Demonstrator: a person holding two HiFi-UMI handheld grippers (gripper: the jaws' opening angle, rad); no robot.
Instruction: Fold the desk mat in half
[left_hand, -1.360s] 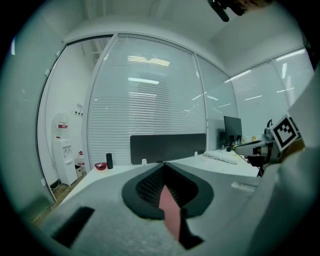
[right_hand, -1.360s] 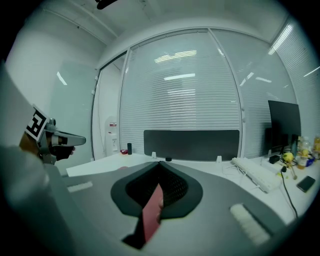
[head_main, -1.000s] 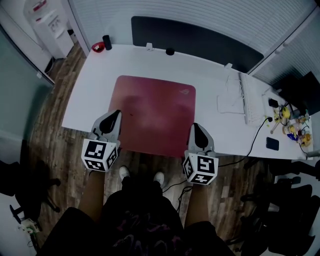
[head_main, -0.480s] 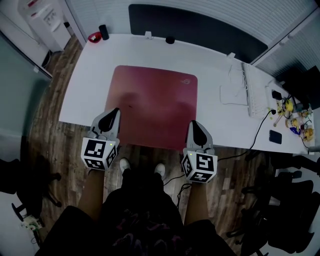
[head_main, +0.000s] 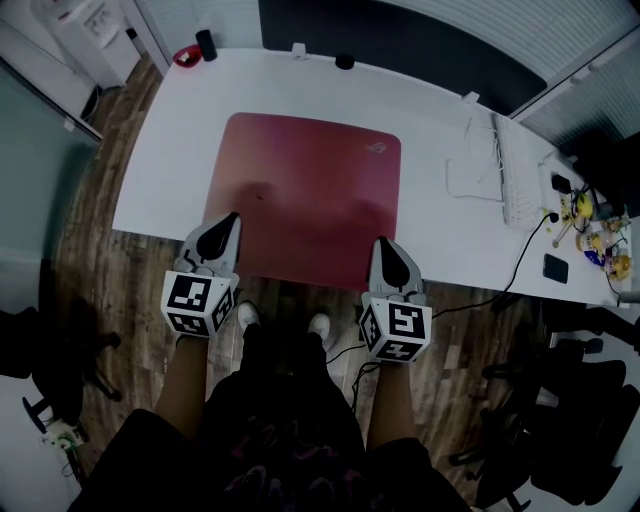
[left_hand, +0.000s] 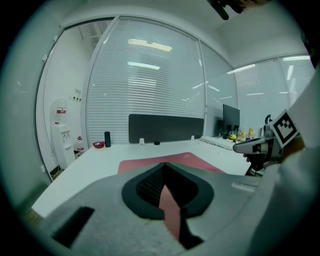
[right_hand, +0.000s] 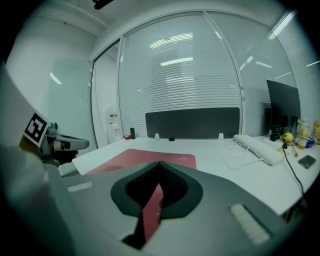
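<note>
One desk mat (head_main: 310, 200), red, lies flat and unfolded on the white desk (head_main: 440, 120), left of the desk's middle. Its near edge is at the desk's front edge, possibly a little over it; its far edge is well short of the back edge.

Two grippers, one per hand. The left gripper (head_main: 229, 220) is over the mat's near left corner, the right gripper (head_main: 384, 244) over the near right corner. Both point away from the person, across the mat towards the back edge. Each has its own corner about equally close.

Jaws on both are closed to a slit. Red mat shows through each gap, but nothing looks pinched.

The mat looks roughly as wide as it is deep, so its long axis is unclear.

Judgement: the fold has not started. The next move depends on each gripper getting hold of its near corner.
</note>
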